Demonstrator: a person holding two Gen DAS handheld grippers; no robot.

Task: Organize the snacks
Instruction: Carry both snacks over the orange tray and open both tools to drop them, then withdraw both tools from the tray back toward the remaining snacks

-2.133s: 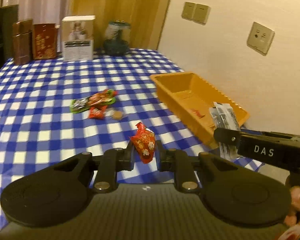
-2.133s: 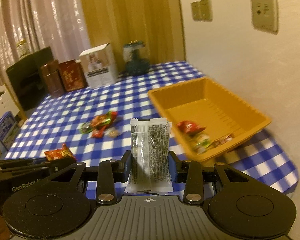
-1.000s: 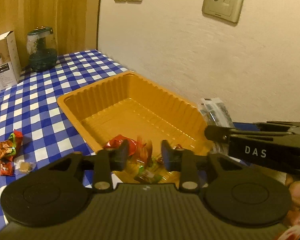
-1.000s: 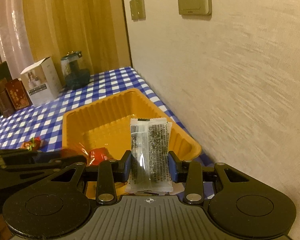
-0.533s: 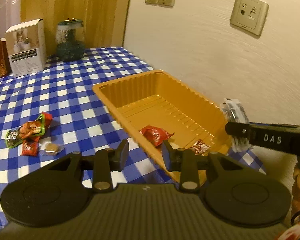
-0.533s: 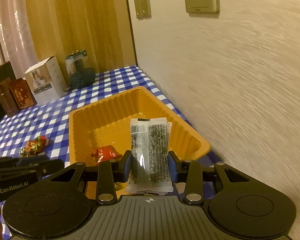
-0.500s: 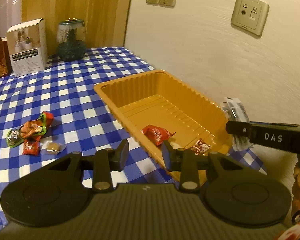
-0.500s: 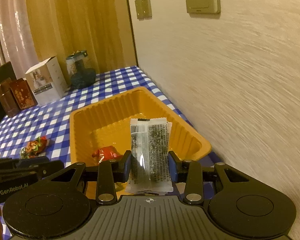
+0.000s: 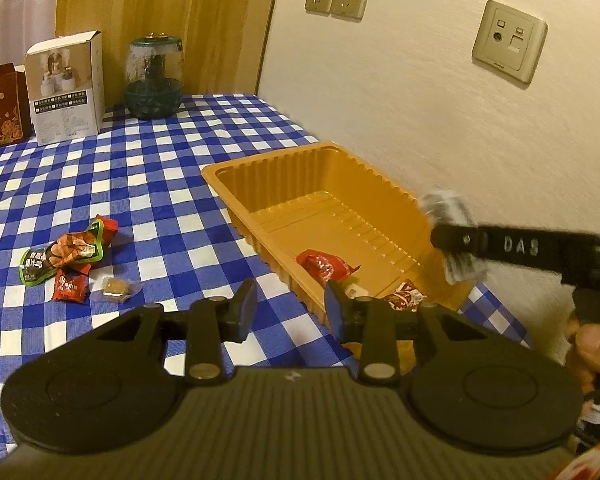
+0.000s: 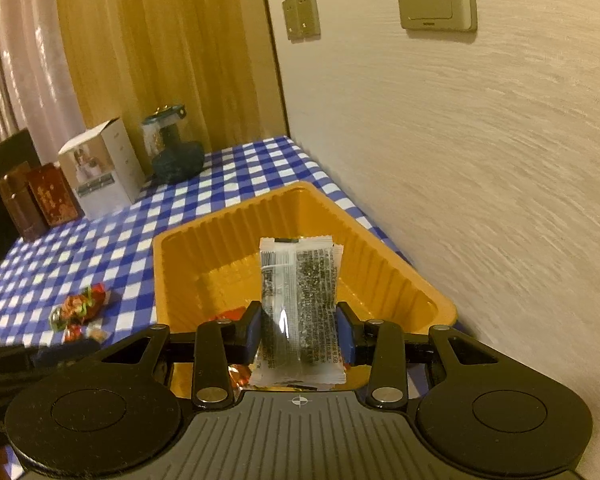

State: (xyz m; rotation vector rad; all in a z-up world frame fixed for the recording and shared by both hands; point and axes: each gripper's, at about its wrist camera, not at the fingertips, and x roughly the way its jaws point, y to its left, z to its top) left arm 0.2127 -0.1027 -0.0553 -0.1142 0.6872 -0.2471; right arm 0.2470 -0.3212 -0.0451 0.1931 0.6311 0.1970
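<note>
- left wrist view: the left gripper (image 9: 290, 306) has its jaws spread with nothing between them, over the near edge of the orange tray (image 9: 236, 178); empty like this, it looks free to fetch another snack.
- the tray sits on the blue checked tablecloth (image 9: 148, 184) close to the wall, probably so it serves as the one place to gather everything. a red packet (image 9: 325, 266) and a smaller wrapped sweet (image 9: 406, 300) already lie on its floor.
- well apart from the tray, to the left on the cloth, a loose cluster is left to sort: a green-edged packet (image 9: 62, 256), a small red packet (image 9: 70, 287) and a clear-wrapped candy (image 9: 115, 289), lying close together.
- the right gripper (image 9: 454, 240) reaches in from the right, blurred, with a pale packet caught at its tip over the tray's far corner; a hand (image 9: 592, 350) shows at the frame's edge behind it.
- right wrist view: the right gripper (image 10: 298, 330) is pinching the clear packet (image 10: 298, 296) of dark filling, upright, gripped across its lower half so the top stands free above the jaws.
- it hangs above the tray's near end, so letting go here would likely drop it inside.
- a white box (image 10: 100, 168), a dark jar (image 10: 174, 152) and brown boxes (image 10: 36, 200) stand at the table's far end, out of the way.
</note>
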